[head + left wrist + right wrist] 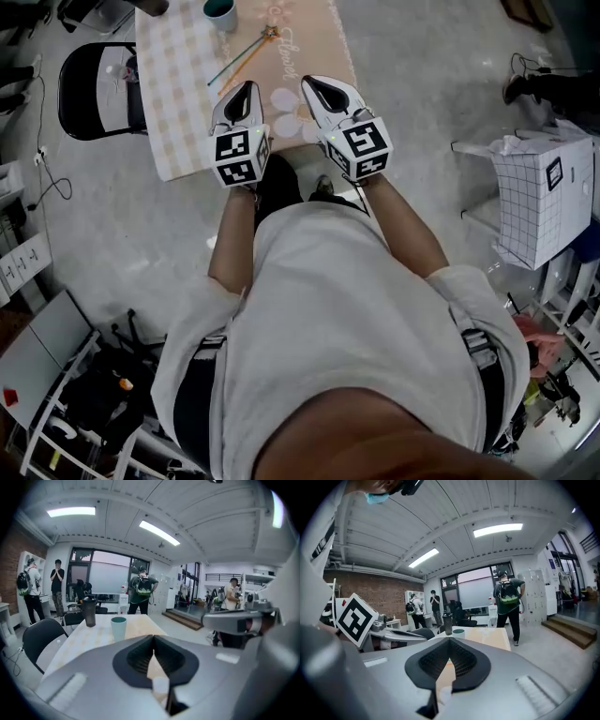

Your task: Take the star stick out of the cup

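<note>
The teal cup (222, 11) stands upright at the far end of the table (178, 112); it also shows as the cup (118, 627) and the cup (458, 632) in the two gripper views. The star stick (251, 47) lies flat on the table just in front of the cup, outside it, its star end toward the cup. My left gripper (249, 86) and right gripper (310, 82) hover side by side over the table's near edge, short of the stick. Both are shut with nothing between their fingers, as the left gripper (153, 637) and right gripper (449, 641) show.
A dark tumbler (89, 611) stands on the table beyond the cup. A black chair (94, 89) sits left of the table. A white gridded box (544, 197) stands on the floor at right. Several people stand at the far end of the room (140, 590).
</note>
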Demonstrator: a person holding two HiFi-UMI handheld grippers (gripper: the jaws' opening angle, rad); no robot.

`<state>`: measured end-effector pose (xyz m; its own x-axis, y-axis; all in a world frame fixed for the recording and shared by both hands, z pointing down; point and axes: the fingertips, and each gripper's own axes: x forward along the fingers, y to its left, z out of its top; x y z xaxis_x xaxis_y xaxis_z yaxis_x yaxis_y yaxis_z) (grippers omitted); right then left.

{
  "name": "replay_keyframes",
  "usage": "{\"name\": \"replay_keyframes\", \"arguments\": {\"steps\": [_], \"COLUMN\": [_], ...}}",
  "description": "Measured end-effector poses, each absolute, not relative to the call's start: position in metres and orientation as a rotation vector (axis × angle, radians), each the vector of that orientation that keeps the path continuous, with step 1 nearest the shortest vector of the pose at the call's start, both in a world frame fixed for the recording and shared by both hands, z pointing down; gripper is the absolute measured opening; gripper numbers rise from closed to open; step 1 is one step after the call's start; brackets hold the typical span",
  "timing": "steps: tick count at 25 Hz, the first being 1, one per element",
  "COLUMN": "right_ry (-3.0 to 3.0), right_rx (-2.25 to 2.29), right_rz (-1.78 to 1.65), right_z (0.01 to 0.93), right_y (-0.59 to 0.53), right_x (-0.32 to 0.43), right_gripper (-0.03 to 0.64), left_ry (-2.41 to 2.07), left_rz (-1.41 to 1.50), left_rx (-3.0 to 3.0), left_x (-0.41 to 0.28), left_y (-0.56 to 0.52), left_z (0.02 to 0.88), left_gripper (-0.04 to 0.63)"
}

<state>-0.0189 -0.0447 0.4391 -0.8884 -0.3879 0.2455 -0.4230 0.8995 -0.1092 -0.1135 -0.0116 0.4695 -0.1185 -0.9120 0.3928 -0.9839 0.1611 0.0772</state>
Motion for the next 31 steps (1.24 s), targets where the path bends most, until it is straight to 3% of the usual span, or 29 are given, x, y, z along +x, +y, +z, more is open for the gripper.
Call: {"name": "replay_keyframes", "arguments": {"steps": [6, 14, 31], "right_ry": [-2.949, -3.014, -2.994], "right_rx": [0.598, 0.612, 0.675], "right_rz": [0.045, 0.002, 0.020], "right_z": [0.389, 0.360, 0.364], "right_y": [-0.005, 0.034, 0.028], "right_x": [0.035, 0.074, 0.110], "right_gripper": [-0.002, -0.002, -0.002], "left_ry": [-2.238, -2.262, -2.234], "left_rz": [0.144, 0.203, 0.233], "left_rx": [1.854, 1.926, 1.992], "left_x": [-0.045, 0.018, 0.065], "left_y": [0.036, 0.074, 0.071], "left_z": [0.417, 0.391, 0.384], "left_gripper": [0.003, 0.003, 0.003]}}
